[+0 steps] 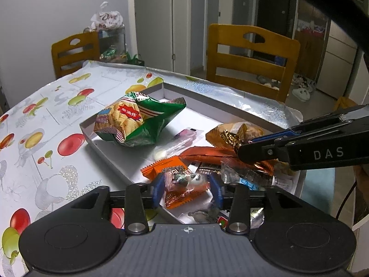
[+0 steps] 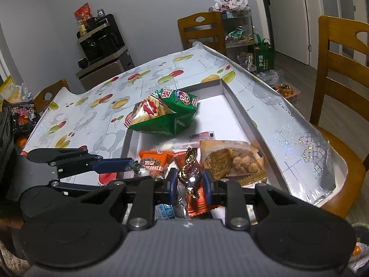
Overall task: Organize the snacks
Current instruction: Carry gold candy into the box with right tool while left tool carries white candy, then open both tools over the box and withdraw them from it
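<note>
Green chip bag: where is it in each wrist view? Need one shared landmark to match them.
Left wrist: green chip bag left of centre, in the white tray's far left corner.
Right wrist: green chip bag centre, upper half, at the tray's far left end.
Shared landmark: Dove bag on the background shelf.

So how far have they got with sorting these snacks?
Mostly done, it seems: the green chip bag, the tan biscuit pack and several small packets already lie in the white tray. In hand: the right gripper is shut on a foil-wrapped candy, while the left gripper is open around a small orange packet. Left: setting these down; a black noodle packet sits outside the tray.
</note>
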